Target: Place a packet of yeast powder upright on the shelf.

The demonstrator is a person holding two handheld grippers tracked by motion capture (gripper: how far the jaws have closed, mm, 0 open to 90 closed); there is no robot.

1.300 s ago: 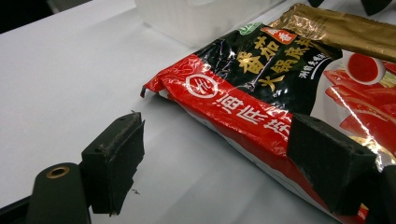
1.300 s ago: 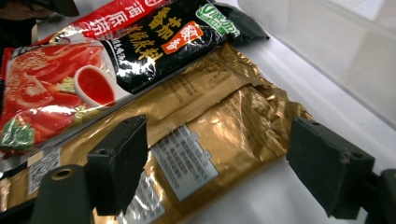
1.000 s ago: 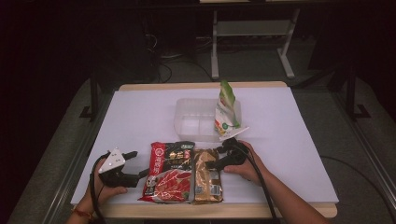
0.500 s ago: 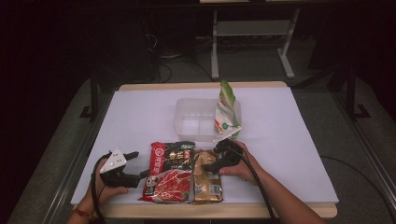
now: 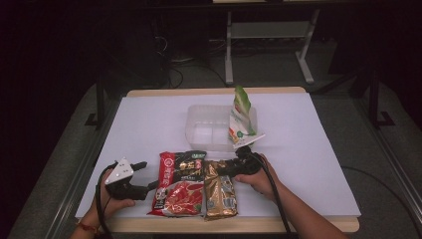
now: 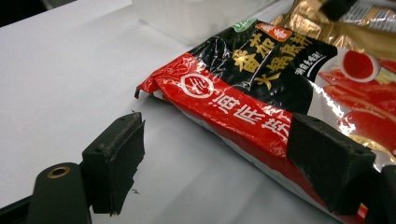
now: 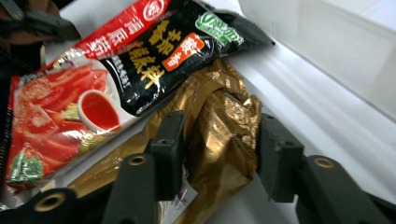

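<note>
Right claw (image 7: 215, 154) closing on the top of the gold packet (image 7: 219, 126), jaws on both sides, foil bunched between them, likely to lift it. Lying flat near the front edge of the bench (image 5: 308, 149), right beside the red and black packet (image 5: 179, 189). Left claw (image 6: 215, 158) wide open, holding nothing, one jaw over that red packet's edge, maybe ready to steady it. Farther back, a clear tub (image 5: 209, 132) with a green and white pouch (image 5: 241, 119) leaning in it, perhaps waiting for the others.
</note>
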